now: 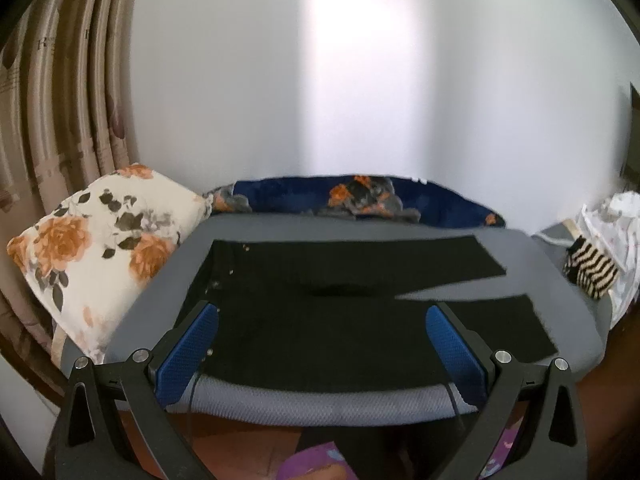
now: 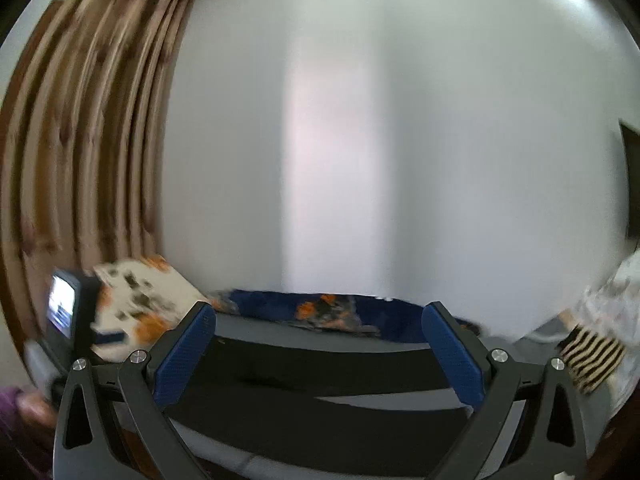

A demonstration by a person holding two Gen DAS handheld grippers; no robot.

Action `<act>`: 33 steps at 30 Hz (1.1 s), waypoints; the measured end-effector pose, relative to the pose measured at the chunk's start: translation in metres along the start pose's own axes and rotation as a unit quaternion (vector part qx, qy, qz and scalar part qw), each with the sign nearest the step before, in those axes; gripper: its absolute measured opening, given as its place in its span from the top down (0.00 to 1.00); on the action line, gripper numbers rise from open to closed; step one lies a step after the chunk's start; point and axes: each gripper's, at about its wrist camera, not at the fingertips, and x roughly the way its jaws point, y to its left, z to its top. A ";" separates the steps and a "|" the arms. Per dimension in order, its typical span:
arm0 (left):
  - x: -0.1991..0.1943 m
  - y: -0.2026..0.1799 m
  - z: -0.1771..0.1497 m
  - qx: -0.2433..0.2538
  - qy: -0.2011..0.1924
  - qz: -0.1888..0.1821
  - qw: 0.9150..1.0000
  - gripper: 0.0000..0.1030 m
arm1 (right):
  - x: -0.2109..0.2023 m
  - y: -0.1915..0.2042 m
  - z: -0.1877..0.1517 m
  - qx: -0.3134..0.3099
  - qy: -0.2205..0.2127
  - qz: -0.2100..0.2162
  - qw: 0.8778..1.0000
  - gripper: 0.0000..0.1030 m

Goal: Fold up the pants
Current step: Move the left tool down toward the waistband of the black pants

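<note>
Tongs, left: my left gripper [image 1: 322, 316] is spread wide with nothing between the blue pads [image 1: 188, 356], hanging just in front of the near edge of the bed.
Tongs, right: my right gripper [image 2: 318, 316] is gaping too, gripping nothing, tilted up a bit so it mostly sees wall. That view is pretty smeared.
Floor: reddish-brown strip right under the left tongs, with some purple fabric [image 1: 316, 462] at the bottom edge, can't tell what it is.
Surface: grey mattress [image 1: 328, 402] with a textured grey front edge, flat and smooth on top.
Pants: black pants [image 1: 320, 320] lying flat on the mattress, waist end to the left, both legs running off to the right with a wedge of grey showing between them. Small ripple in the cloth near the crotch. Neither tong is touching them.
Left side: floral pillow [image 1: 100, 248], white with orange roses, propped against the mattress corner.
Right side: black-and-cream striped item [image 1: 592, 272] next to some white printed cloth [image 1: 616, 220], off the mattress edge.
Back of bed: navy blanket with orange flowers [image 1: 360, 198] bunched along the far edge.
Room: plain white wall [image 1: 360, 80] behind everything, beige-brown curtain [image 1: 60, 100] hanging at the left.
Extra: in the right wrist view a small lit screen on a dark device [image 2: 64, 306] sits at the far left, too blurry to read.
</note>
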 end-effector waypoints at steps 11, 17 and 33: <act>0.085 0.017 0.005 0.003 0.076 0.029 0.997 0.00 | 0.105 -0.030 -0.051 0.077 0.153 0.036 0.985 0.00; 0.141 0.032 0.007 -0.004 0.117 0.042 0.992 0.00 | 0.141 -0.034 -0.060 0.088 0.179 0.043 0.979 0.00; 0.300 0.126 0.040 -0.044 0.175 0.034 0.983 0.00 | 0.252 -0.027 -0.091 0.082 0.249 0.067 0.963 0.00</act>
